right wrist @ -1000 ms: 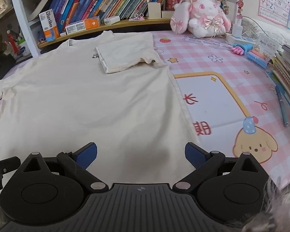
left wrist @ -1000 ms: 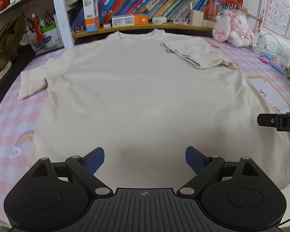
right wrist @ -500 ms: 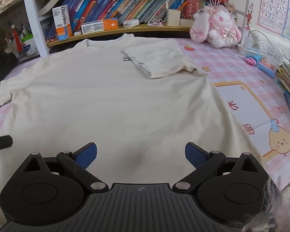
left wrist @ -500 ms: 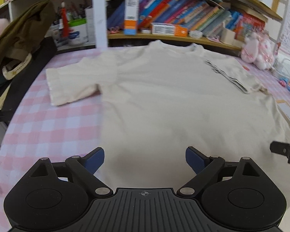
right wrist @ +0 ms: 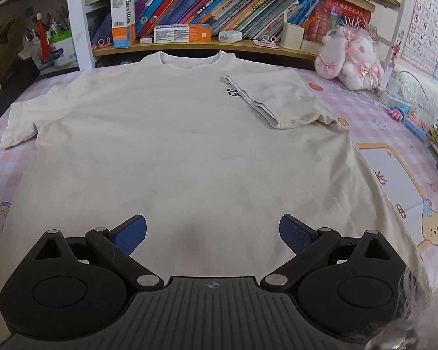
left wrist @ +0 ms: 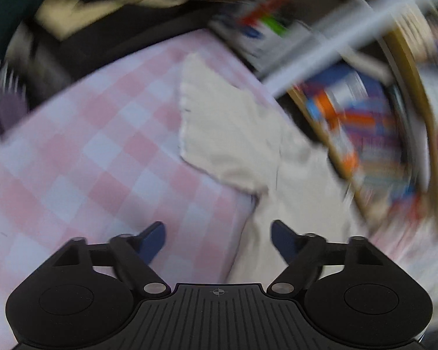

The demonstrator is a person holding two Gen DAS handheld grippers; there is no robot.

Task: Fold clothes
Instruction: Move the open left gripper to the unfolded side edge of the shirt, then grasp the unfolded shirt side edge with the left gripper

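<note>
The left gripper [left wrist: 217,240], its jaws parted with nothing between them and just then narrowing, pointed at the unfolded sleeve [left wrist: 219,128] ahead of it and a little to the right, the sleeve's length running away toward the shelf, so I judged the left hand the nearer for that fold. The cream shirt [right wrist: 189,145] lay flat, collar toward the bookshelf [right wrist: 207,49], its other sleeve [right wrist: 280,99] already folded in. The right gripper [right wrist: 213,232] hung released over the hem; a pen cup [right wrist: 60,46] held pens.
</note>
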